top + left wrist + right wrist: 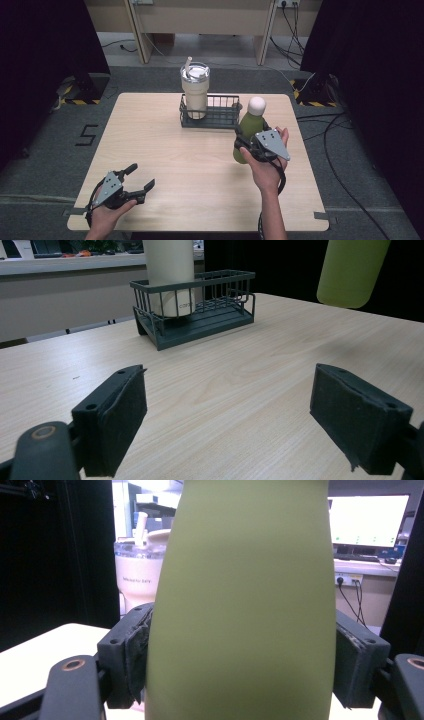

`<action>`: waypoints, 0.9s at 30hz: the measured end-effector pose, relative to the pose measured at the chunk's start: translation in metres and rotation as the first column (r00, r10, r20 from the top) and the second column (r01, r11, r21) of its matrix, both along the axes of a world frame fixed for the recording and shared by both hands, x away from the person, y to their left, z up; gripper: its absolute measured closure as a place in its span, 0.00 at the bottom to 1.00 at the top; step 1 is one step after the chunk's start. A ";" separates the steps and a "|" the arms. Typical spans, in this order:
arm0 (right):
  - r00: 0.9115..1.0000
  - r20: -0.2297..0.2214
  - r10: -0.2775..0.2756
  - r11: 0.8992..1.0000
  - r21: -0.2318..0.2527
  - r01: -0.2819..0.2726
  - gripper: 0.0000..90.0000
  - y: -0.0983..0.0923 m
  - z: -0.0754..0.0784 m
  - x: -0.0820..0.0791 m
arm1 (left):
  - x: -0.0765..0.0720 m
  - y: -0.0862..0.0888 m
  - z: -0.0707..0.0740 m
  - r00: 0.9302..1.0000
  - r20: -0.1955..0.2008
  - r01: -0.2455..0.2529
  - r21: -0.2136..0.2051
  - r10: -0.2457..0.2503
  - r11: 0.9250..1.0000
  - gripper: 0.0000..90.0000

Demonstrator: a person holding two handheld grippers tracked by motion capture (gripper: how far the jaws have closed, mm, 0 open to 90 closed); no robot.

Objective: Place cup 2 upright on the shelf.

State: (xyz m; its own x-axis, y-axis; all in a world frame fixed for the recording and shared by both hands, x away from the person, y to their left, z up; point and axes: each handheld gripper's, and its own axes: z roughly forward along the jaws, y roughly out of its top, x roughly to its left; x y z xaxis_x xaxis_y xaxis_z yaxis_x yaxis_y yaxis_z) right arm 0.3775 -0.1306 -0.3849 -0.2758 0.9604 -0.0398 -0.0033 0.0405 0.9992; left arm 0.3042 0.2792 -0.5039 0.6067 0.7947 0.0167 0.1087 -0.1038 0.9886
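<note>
A green bottle (pixel 249 126) with a white round cap is lifted off the table at the right, just in front of the basket's right end. My right gripper (pixel 247 145) is shut on its body; in the right gripper view the bottle (pixel 245 605) sits squeezed between both pads (pixel 136 655). In the left gripper view the bottle's bottom (pixel 350 275) hangs above the tabletop. A cream tumbler (pixel 195 89) with lid and straw stands in the left half of a dark wire basket (pixel 226 116). My left gripper (pixel 140 178) rests near the front left corner, open, with nothing between its pads (pixel 120 420).
The basket (pixel 220 315) stands at the back middle of the light wooden table (pixel 165 155); its right half holds nothing. Black curtains flank both sides. Cables lie on the floor at the right.
</note>
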 end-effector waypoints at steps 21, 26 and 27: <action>1.000 0.023 0.010 1.000 0.025 -0.011 0.27 0.012 0.017 0.020 | -0.001 0.002 0.000 1.000 0.001 -0.013 -0.007 0.013 1.000 0.16; 1.000 0.021 0.012 1.000 0.027 -0.013 0.27 0.014 0.018 0.026 | 0.000 0.002 0.000 1.000 0.000 -0.015 -0.009 0.015 1.000 0.16; 1.000 0.021 0.012 1.000 0.028 -0.012 0.27 0.015 0.018 0.027 | 0.000 0.002 0.000 1.000 0.000 -0.015 -0.009 0.015 1.000 0.16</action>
State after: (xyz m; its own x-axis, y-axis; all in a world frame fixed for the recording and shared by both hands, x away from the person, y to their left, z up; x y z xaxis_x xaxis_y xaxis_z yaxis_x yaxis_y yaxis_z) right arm 0.4041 -0.1159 -0.3669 -0.2866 0.9579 -0.0184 -0.0246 0.0118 0.9996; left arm 0.3039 0.2814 -0.5038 0.5948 0.8038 0.0101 0.1098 -0.0936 0.9895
